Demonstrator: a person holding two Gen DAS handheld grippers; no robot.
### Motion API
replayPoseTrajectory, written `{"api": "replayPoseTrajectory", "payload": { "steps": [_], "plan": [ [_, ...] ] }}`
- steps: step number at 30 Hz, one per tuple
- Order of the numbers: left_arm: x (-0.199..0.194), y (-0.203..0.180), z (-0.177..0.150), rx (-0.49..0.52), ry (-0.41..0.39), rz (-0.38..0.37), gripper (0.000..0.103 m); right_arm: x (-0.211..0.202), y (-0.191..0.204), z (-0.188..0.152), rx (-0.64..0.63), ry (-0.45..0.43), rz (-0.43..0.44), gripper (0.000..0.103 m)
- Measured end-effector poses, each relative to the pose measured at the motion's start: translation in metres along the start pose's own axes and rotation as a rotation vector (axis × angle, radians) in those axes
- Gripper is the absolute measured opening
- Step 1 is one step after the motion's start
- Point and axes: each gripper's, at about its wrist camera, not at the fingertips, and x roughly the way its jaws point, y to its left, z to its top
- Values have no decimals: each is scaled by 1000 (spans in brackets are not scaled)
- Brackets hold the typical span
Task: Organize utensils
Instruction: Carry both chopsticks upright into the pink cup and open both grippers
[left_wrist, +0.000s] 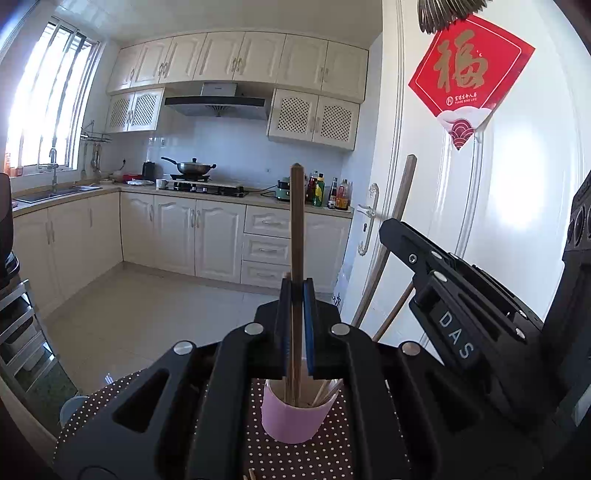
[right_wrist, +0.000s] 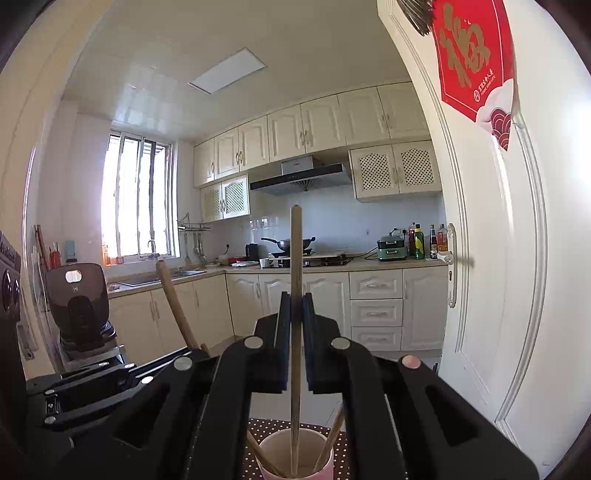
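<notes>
My left gripper (left_wrist: 296, 295) is shut on a brown chopstick (left_wrist: 296, 229) that stands upright, its lower end inside a pink cup (left_wrist: 295, 417) on the dotted tablecloth (left_wrist: 295, 458). Several other chopsticks lean in the cup. My right gripper (right_wrist: 296, 302) is shut on another brown chopstick (right_wrist: 295, 266), upright, its tip down in the same pink cup (right_wrist: 295, 454). The right gripper also shows in the left wrist view (left_wrist: 391, 229), with its chopstick (left_wrist: 400, 199) slanting up. The left gripper's chopstick (right_wrist: 173, 299) shows in the right wrist view.
A white door (left_wrist: 498, 184) with a red paper sign (left_wrist: 469, 74) stands close on the right. Beyond lie a tiled floor (left_wrist: 155, 314), kitchen cabinets (left_wrist: 184, 236), a stove with a wok (left_wrist: 192, 168) and a sink (left_wrist: 55, 192).
</notes>
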Motion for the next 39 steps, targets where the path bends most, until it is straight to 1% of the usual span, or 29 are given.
{"api": "replayPoseTrajectory", "payload": {
  "steps": [7, 11, 16, 18, 20, 21, 22, 25, 29, 31, 33, 39],
  "plan": [
    [2, 2, -5, 3, 31, -15, 7, -2, -2, -4, -4, 37, 7, 5],
    [-1, 3, -7, 13, 42, -4, 7, -2, -1, -7, -5, 60, 13, 5],
    [-3, 3, -7, 21, 66, 6, 9, -2, 1, -17, -11, 108, 17, 5],
    [-2, 4, -9, 25, 85, 12, 17, -3, 2, -19, -7, 118, 16, 5],
    [-4, 4, -10, 31, 85, 32, 42, -1, 2, -22, -4, 144, 18, 5],
    [-6, 4, -11, 33, 77, 47, 46, -1, 1, -24, 2, 150, 12, 7],
    [-8, 4, -11, 35, 76, 45, 48, -1, 1, -25, 2, 158, 10, 7],
    [-10, 6, -12, 35, 91, 51, 48, -2, 1, -28, 1, 182, 14, 7],
    [-15, 7, -11, 36, 99, 66, 52, -5, 2, -29, -2, 204, 5, 7],
    [-19, 9, -11, 36, 100, 77, 55, -9, 3, -29, 0, 210, 5, 12],
    [-24, 11, -11, 26, 105, 72, 57, -12, 3, -28, 0, 215, 6, 16],
    [-43, 20, -15, 32, 128, 93, 57, -30, 8, -27, -8, 233, 9, 18]
  ]
}}
